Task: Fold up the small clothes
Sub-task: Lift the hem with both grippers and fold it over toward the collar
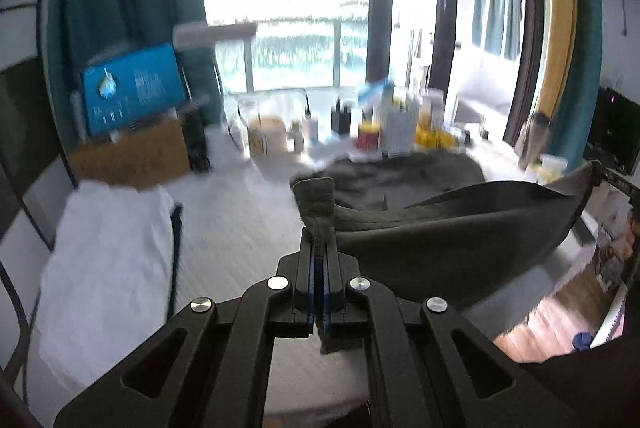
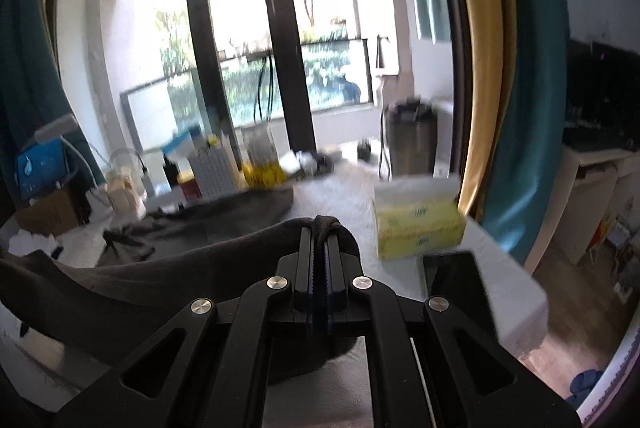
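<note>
A: Dark grey garment [image 1: 460,232] hangs stretched above the white bench [image 1: 240,228], one corner in each gripper

B: Any readable labels?

A: Too blurred. Left gripper [image 1: 319,244] jaws pinch its corner; right gripper [image 2: 319,240] jaws clamp the other

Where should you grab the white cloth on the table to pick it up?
Probably the near corners of the white cloth, coming from the near table edge. It lies flat and spread, so corners look easiest to pinch. Both grippers now hold the dark grey garment.
</note>
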`<state>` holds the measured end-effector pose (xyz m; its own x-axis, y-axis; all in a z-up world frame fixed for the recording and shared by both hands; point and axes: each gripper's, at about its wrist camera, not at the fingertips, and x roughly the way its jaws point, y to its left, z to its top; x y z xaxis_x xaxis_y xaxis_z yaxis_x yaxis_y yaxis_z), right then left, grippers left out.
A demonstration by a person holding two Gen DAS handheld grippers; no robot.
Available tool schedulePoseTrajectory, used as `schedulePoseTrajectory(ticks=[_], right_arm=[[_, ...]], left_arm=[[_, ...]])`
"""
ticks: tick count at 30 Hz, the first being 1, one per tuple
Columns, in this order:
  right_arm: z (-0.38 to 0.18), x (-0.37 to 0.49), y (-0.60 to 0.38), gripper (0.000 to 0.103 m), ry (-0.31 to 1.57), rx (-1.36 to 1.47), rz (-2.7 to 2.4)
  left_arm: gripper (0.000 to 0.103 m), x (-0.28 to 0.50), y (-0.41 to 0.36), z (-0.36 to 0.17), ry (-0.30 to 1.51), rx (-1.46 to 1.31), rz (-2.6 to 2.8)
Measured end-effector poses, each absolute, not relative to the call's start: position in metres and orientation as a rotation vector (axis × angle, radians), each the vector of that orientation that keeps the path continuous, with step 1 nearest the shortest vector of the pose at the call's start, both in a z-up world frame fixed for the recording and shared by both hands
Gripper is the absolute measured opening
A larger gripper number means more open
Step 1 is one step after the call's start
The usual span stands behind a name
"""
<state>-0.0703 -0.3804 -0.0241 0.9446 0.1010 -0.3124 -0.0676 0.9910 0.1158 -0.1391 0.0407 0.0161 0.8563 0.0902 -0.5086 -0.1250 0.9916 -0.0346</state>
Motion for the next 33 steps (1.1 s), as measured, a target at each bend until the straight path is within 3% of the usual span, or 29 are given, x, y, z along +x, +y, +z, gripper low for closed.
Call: schedulePoseTrajectory(ticks=[9,19,27,33], right_arm=[[0.042,-0.135,-0.368,0.005,0.069,0.101,0.08],[0.077,-0.188,-0.369,0.005,-0.12,0.118,0.087],[0.083,-0.205,-0.374,0.005,-0.189,0.108,0.079],[0.072,-0.178,-0.369,0.005,-0.121,0.109,0.082]], left_arm=[[0.002,-0.177,0.059,0.081,0.261,-0.077,0.126],[0.001,-0.235,0.069,0.132,0.044,-0.098,0.138],[0.001,-0.244,0.07,0.141,0.003,-0.083,0.126],[0.001,-0.213,0.07,0.122,0.094,-0.087,0.133]])
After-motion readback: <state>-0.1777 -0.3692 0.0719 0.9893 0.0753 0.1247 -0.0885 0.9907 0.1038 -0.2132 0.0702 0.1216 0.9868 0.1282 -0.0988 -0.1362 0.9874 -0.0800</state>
